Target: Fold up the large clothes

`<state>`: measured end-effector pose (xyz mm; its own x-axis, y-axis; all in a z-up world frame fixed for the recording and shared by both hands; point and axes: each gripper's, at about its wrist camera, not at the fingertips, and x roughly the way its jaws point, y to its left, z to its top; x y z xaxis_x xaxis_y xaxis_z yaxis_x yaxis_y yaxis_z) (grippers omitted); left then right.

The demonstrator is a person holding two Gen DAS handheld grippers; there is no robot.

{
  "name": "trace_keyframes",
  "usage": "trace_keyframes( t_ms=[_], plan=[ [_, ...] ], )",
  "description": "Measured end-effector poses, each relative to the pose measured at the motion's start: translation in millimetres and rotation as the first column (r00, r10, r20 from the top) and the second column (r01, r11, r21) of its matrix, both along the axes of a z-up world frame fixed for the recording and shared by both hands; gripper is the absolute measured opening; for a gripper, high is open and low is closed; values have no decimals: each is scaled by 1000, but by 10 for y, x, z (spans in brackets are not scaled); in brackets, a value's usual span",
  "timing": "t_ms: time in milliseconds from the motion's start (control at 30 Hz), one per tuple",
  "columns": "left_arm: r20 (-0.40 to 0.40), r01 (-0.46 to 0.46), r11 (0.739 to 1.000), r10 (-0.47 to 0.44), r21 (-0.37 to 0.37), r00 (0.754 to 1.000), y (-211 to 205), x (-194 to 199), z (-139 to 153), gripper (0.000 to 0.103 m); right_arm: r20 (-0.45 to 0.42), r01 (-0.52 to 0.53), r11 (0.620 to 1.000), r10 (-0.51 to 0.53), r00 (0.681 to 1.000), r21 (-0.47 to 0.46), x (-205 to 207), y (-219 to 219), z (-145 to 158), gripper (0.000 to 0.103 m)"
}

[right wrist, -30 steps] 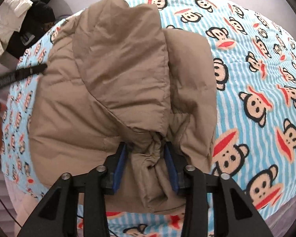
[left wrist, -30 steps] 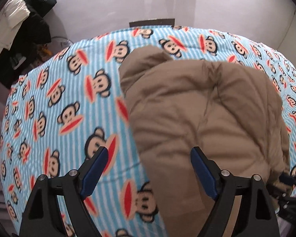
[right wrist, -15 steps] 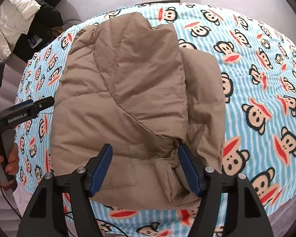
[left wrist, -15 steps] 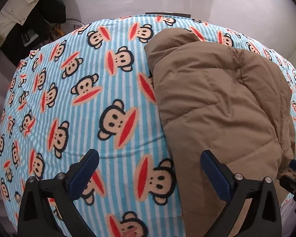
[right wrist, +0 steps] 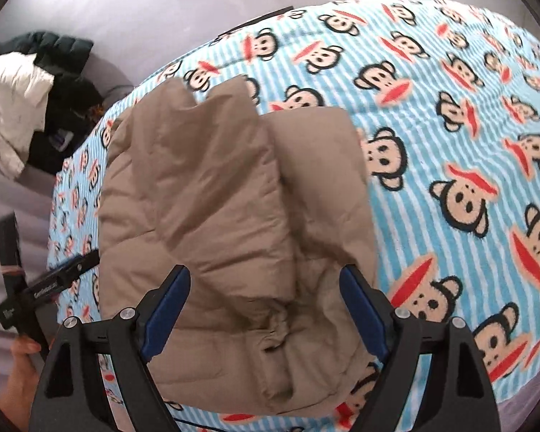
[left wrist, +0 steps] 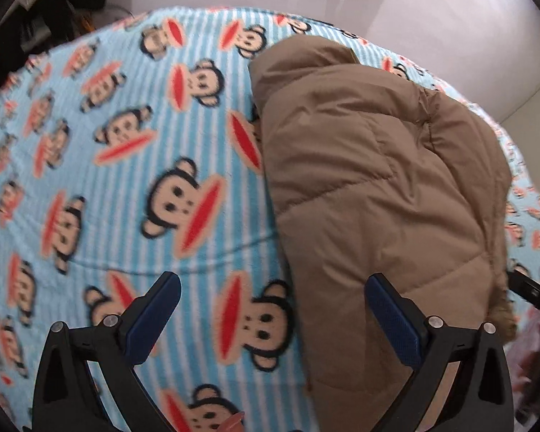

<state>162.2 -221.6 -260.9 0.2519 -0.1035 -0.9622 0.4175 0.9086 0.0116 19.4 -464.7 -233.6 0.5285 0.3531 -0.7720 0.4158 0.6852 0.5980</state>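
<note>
A tan puffy jacket (left wrist: 370, 187) lies folded in a bundle on the bed; it also shows in the right wrist view (right wrist: 216, 223). My left gripper (left wrist: 270, 309) is open and empty, above the jacket's left edge and the blanket beside it. My right gripper (right wrist: 266, 302) is open and empty, held over the near end of the jacket, where the fabric bunches. The left gripper also shows at the left edge of the right wrist view (right wrist: 50, 284), beside the jacket.
A blue striped blanket with monkey faces (left wrist: 118, 180) covers the bed (right wrist: 450, 144). A pile of white and dark clothes (right wrist: 28, 108) lies beyond the bed's far left corner. Pale walls stand behind the bed.
My right gripper has let go of the jacket's bunched end, opened wide and drawn back. My left gripper has pulled back and left, staying open.
</note>
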Motion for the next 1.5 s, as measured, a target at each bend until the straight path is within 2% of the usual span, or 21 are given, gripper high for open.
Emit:
trace_keyframes(
  t_ms=[100, 200, 333, 433, 600, 700, 867, 933, 1033, 1133, 1200, 1333, 1500],
  plan=[
    [-43, 9, 999, -11, -40, 999, 55, -1, -24, 103, 4, 37, 998, -37, 999, 41, -32, -155, -115, 87],
    [-92, 26, 996, -34, -90, 995, 79, -10, -51, 103, -5, 57, 998, -57, 998, 25, -41, -289, -182, 87],
    [-150, 49, 986, -73, -160, 986, 66, -30, -98, 103, -23, 27, 998, -26, 999, 58, -20, -440, -338, 87],
    [-197, 62, 976, -104, -211, 975, -9, -21, -181, 103, -31, -4, 983, 10, 999, 183, 25, -528, -574, 87],
    [-294, 6, 950, -102, -311, 950, -84, 111, -386, 103, 52, -91, 931, 77, 996, 353, 197, -598, -802, 87],
    [-319, -8, 941, -107, -339, 942, -127, 156, -466, 103, 90, -152, 898, 126, 988, 413, 308, -563, -853, 87],
    [-294, 45, 946, -144, -320, 945, -247, 101, -557, 103, 69, -209, 884, 198, 978, 417, 524, -528, -1043, 87],
    [-296, 38, 944, -141, -327, 945, -255, 81, -601, 103, 66, -202, 861, 194, 979, 467, 602, -513, -1182, 87],
    [-301, 14, 942, -120, -334, 946, -277, 28, -674, 103, 82, -216, 822, 203, 976, 527, 725, -418, -1325, 103],
    [-310, -2, 944, -106, -329, 945, -322, -29, -752, 103, 81, -235, 792, 230, 970, 564, 837, -254, -1357, 103],
    [-312, -5, 945, -103, -326, 944, -385, -70, -737, 103, 80, -237, 777, 236, 968, 583, 912, -154, -1327, 103],
    [-246, 62, 942, -149, -330, 958, -446, -221, -488, 81, 106, -255, 779, 237, 966, 573, 920, 8, -1112, 100],
    [-205, 88, 938, -164, -337, 965, -298, -331, -178, 79, 170, -313, 768, 264, 949, 558, 891, 313, -721, 100]
  ],
)
